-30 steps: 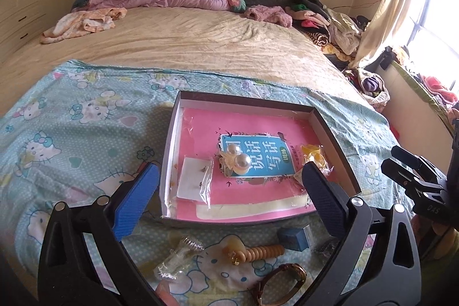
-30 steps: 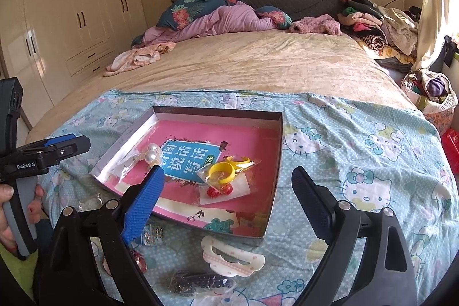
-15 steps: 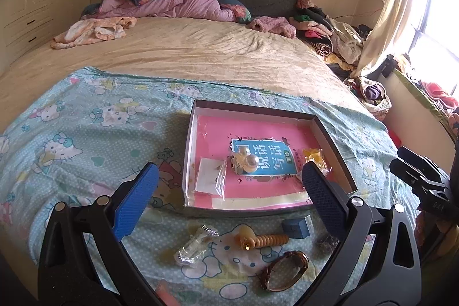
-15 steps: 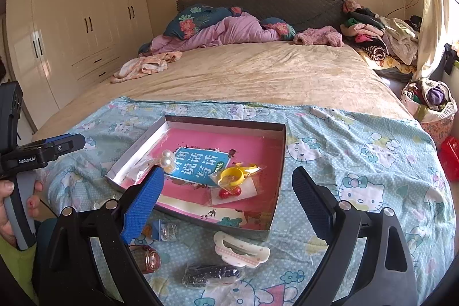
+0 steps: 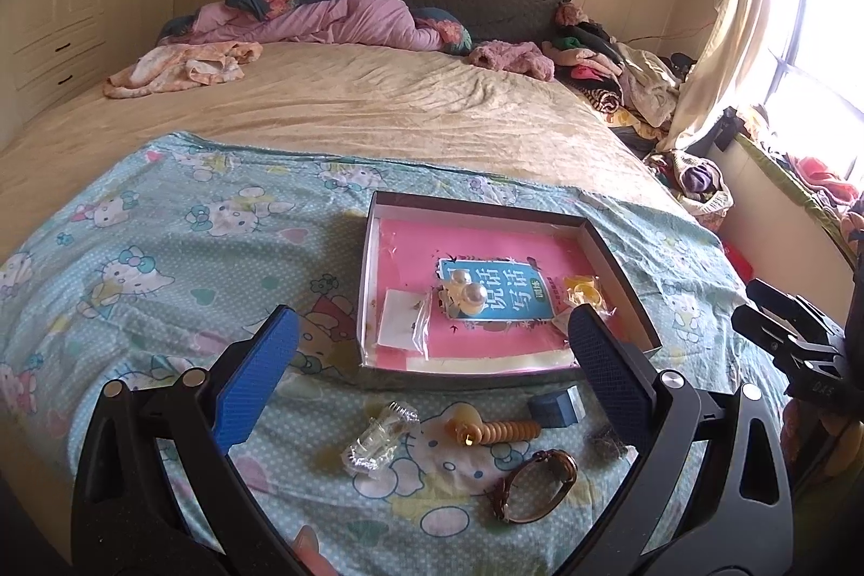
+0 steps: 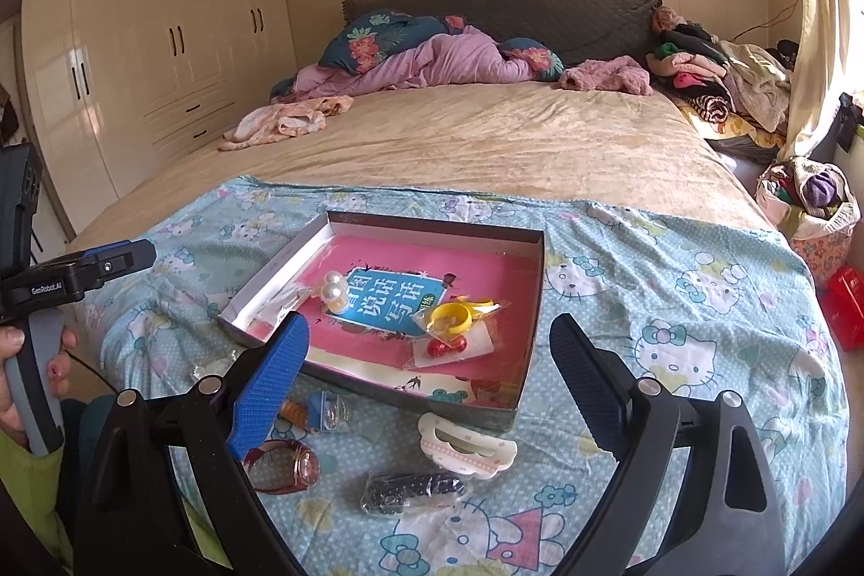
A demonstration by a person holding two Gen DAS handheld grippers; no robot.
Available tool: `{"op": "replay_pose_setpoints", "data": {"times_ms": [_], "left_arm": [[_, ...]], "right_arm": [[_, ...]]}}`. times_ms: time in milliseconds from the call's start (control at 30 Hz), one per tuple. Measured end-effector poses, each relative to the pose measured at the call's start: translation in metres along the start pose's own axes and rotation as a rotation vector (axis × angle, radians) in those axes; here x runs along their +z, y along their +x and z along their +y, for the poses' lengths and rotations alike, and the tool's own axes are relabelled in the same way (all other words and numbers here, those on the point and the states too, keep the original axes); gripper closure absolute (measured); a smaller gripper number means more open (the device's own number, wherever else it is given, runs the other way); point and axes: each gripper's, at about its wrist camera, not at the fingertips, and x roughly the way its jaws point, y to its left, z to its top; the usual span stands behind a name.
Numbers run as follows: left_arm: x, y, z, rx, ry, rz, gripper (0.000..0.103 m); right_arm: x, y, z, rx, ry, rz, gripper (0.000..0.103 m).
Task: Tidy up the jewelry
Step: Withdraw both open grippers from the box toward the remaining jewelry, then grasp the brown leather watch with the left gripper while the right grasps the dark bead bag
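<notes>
A shallow cardboard box [image 5: 369, 263] [image 6: 532, 306] with a pink lining lies on the Hello Kitty sheet. It holds pearl earrings [image 5: 468, 292] [image 6: 335, 289], a small bag [image 5: 402, 322] and a yellow ring in a bag [image 6: 452, 318]. In front of it lie a watch [image 5: 534, 484] [image 6: 289, 465], a beaded clip [image 5: 494, 430], a small blue box [image 5: 556, 408], a clear bag [image 5: 380, 435], a white hair clip [image 6: 467, 444] and a dark beaded bag [image 6: 413, 492]. My left gripper [image 5: 426, 376] and right gripper [image 6: 426, 376] are both open and empty, above the loose items.
The bed stretches back with a beige blanket [image 5: 378, 106], pink bedding [image 5: 335, 20] and piled clothes [image 6: 718, 90]. A wardrobe [image 6: 135, 63] stands on the left. A window and curtain [image 5: 745, 9] are on the right, with a basket [image 6: 815, 209] beside the bed.
Both grippers have pulled back and up from the box, so more of the loose items in front of it shows. Both stay open.
</notes>
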Motion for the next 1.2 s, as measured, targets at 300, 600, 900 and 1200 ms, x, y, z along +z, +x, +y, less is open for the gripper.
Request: {"op": "replay_pose_setpoints", "data": {"times_ms": [300, 600, 900, 1200], "left_arm": [[-0.010, -0.010, -0.004, 0.004, 0.023, 0.000, 0.010], [-0.024, -0.012, -0.013, 0.011, 0.068, 0.024, 0.010], [-0.040, -0.006, -0.028, -0.002, 0.121, 0.058, 0.010], [-0.060, 0.008, -0.039, -0.033, 0.168, 0.115, 0.010]], "right_arm": [[-0.006, -0.009, 0.006, 0.007, -0.010, 0.011, 0.013], [-0.018, -0.012, 0.009, 0.012, -0.013, 0.037, 0.013], [-0.032, -0.007, 0.012, 0.029, -0.009, 0.081, 0.013], [-0.043, 0.001, 0.015, 0.040, -0.010, 0.122, 0.013]]}}
